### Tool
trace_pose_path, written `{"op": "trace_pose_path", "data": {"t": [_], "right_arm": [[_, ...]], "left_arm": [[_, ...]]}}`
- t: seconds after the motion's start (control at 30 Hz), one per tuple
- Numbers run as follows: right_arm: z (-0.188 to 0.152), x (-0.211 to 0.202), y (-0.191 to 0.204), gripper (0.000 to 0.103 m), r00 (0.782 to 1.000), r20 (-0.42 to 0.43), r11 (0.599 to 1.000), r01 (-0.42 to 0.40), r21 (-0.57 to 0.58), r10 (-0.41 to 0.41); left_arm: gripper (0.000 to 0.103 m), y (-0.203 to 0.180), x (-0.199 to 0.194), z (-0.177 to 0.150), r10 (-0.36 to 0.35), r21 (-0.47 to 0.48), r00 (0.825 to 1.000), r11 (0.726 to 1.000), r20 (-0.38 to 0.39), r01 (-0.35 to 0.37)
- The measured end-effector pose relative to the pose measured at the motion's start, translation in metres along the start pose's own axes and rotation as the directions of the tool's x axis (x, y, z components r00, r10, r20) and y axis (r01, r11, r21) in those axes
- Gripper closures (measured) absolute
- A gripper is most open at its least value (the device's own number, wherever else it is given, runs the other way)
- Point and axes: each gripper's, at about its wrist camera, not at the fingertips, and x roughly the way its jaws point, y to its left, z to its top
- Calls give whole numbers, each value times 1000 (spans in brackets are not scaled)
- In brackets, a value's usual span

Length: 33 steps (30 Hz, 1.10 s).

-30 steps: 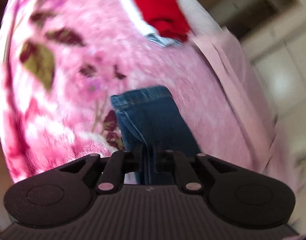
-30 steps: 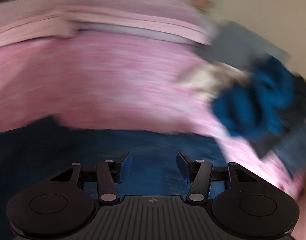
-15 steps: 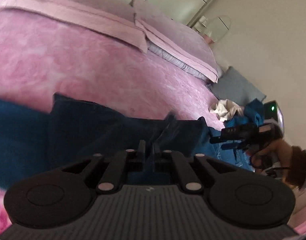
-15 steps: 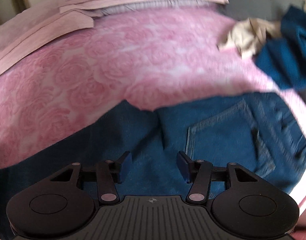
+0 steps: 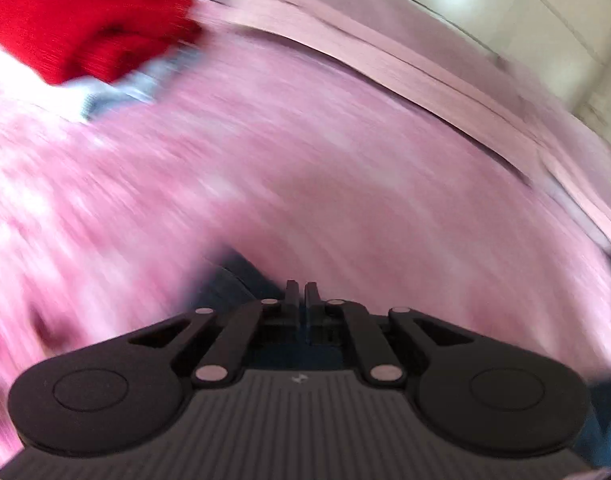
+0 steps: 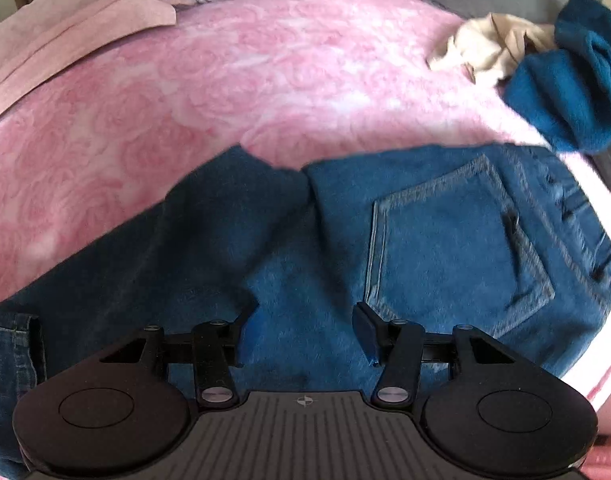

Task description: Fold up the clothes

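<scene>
Across the lower frame of the right wrist view, we are hovering the right gripper [image 6: 305,330], jaws spread, over the jeans [image 6: 445,240] lying on the pink blanket [image 6: 225,80]. We are pinching denim in the left gripper [image 5: 301,296]. The heavy, limp denim is likely gripping best at hems or waistband.

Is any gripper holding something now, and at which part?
The left gripper is shut on the jeans, but blur hides which part. The right gripper is open above them, holding nothing.
</scene>
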Motion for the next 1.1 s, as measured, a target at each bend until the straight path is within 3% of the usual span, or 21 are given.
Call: {"op": "trace_pose_path", "data": {"t": [0.1,0.17,0.23,0.3,0.37,0.43,0.5,0.53,0.6,0.77,0.8,0.83,0.87,0.93,0.97,1.03,1.1], "right_arm": [[7,-3,-6,50,999,24,999,-26,19,26],[10,-10,-7,50,993,49,993,-112,37,110],[8,-14,-5,50,966,31,964,-257,64,255],[1,-11,1,50,912,-35,907,-400,132,408],[-14,-4,8,49,844,-101,835,-490,250,526],[-35,1,15,32,779,-145,762,-525,380,609],[-55,6,21,30,703,-173,675,-537,506,690],[-62,9,25,30,677,-175,641,-535,550,715],[-71,15,33,30,646,-165,591,-526,612,746],[-93,29,54,30,566,-125,450,-483,751,815],[-95,32,58,33,563,-115,432,-469,770,818],[-94,33,62,74,566,-98,419,-471,776,818],[-92,33,67,99,567,-76,406,-484,775,820],[-77,11,70,101,572,9,423,-619,662,820],[-67,-3,70,101,546,55,415,-695,587,836],[-45,-32,65,101,464,133,365,-817,447,876],[-25,-56,57,102,387,190,306,-886,349,902]], "left_arm": [[100,13,0,20,97,-56,995,994,6,-97],[100,13,-16,20,85,-17,996,996,32,-85],[100,10,-40,2,74,18,997,997,20,-74],[100,10,-64,-21,54,8,998,998,-10,-54],[100,12,-88,-40,31,-46,999,998,-42,-33],[100,16,-114,-63,-5,-150,998,989,-66,-5],[100,21,-136,-83,-36,-241,995,970,-90,13],[100,23,-144,-92,-49,-281,994,960,-102,18],[100,25,-156,-107,-65,-331,990,943,-125,20],[100,17,-159,-113,-98,-330,987,943,-126,51],[100,17,-157,-111,-106,-335,987,940,-120,60],[100,16,-154,-108,-109,-333,988,941,-113,66],[100,15,-152,-105,-113,-331,988,941,-106,72],[100,11,-147,-97,-125,-313,988,945,-87,92],[100,9,-146,-92,-134,-297,988,949,-79,105],[100,7,-142,-88,-148,-266,986,956,-71,125],[100,3,-139,-85,-155,-239,985,962,-73,134]]}}
